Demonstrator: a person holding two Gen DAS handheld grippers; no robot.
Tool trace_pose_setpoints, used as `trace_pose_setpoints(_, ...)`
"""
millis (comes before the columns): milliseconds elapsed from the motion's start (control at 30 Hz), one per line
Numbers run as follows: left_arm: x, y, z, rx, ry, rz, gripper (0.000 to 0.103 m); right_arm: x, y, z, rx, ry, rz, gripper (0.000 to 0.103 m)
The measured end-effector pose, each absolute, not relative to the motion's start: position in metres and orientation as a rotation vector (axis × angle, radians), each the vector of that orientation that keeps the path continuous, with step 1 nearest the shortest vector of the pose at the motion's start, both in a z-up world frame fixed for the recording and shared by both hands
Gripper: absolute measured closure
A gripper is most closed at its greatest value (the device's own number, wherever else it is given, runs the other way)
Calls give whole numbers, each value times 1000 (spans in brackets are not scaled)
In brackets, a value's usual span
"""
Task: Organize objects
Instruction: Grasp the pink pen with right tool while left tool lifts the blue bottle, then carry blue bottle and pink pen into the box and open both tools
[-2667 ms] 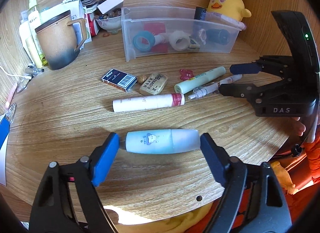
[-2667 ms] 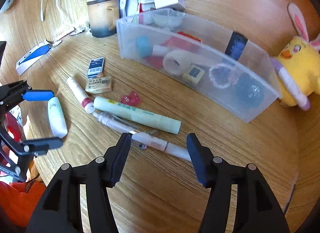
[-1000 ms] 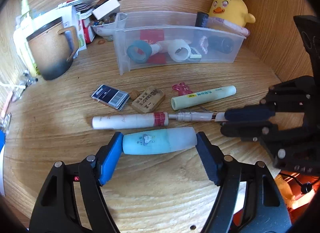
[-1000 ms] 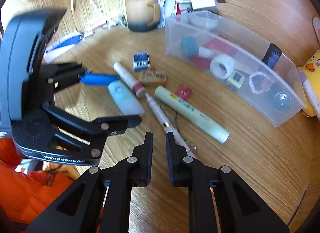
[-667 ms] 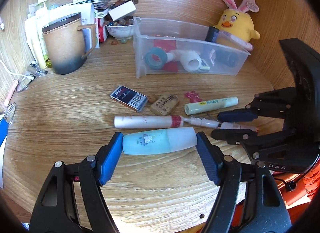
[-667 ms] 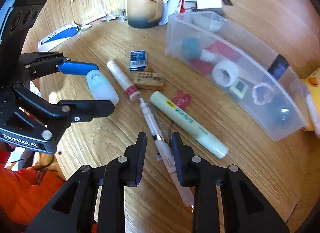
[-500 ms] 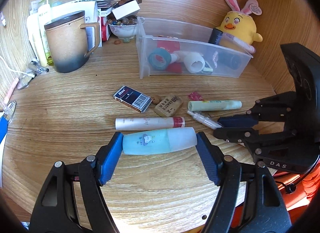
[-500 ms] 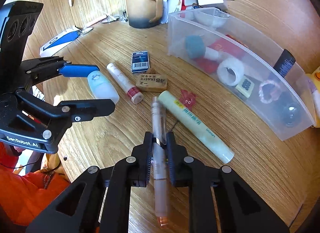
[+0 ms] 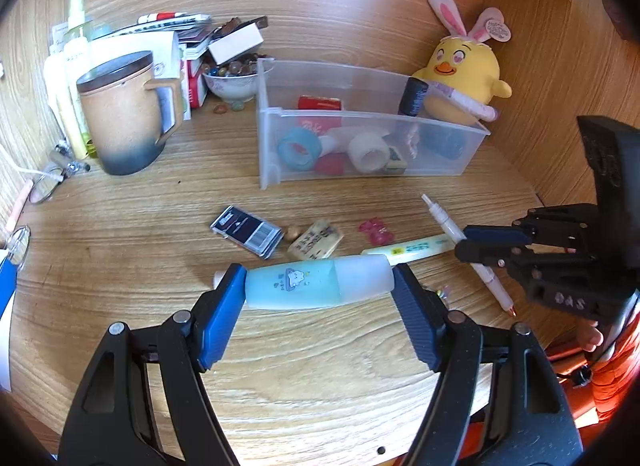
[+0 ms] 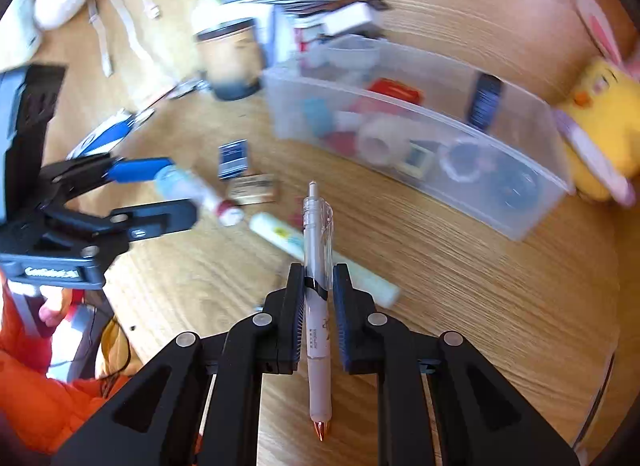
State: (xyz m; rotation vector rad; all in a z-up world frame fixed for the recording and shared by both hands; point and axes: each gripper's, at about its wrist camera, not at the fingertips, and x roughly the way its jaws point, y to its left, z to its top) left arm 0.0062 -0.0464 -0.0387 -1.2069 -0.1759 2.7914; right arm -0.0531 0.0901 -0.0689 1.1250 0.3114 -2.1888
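Pale-blue bottle [image 9: 318, 284] in your left tongs [image 9: 320, 298], white pen [image 10: 318, 286] in your right tongs [image 10: 316, 286].
Your left tongs pinch the bottle end to end, crosswise, above the wooden table [image 9: 120, 234]. Your right tongs are pressed together on the pen's barrel, its clip end pointing ahead toward the clear bin [image 10: 520, 217] and its copper tip toward you. A pale-green tube [image 9: 416, 246] and a pink clip [image 9: 374, 230] lie on the table near the bin.
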Motion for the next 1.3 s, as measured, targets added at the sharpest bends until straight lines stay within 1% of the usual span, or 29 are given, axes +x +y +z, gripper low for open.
trace_pose_setpoints(200,-3,-35,-30,-1187,-136,2791,30,-68,121,-72,1162,196,-2290,90)
trace_pose_setpoints(633,-42,-16,3,-1077,-81,2826,30,-85,139,-28,957,34,-2439,90)
trace_pose_setpoints(900,-62,-13,11,-1067,-96,2826,30,-88,146,-2,848,-14,-2501,90)
trace_pose_setpoints(1300,-93,-20,27,-1027,-157,2833,30,-107,150,34,722,-36,-2585,90)
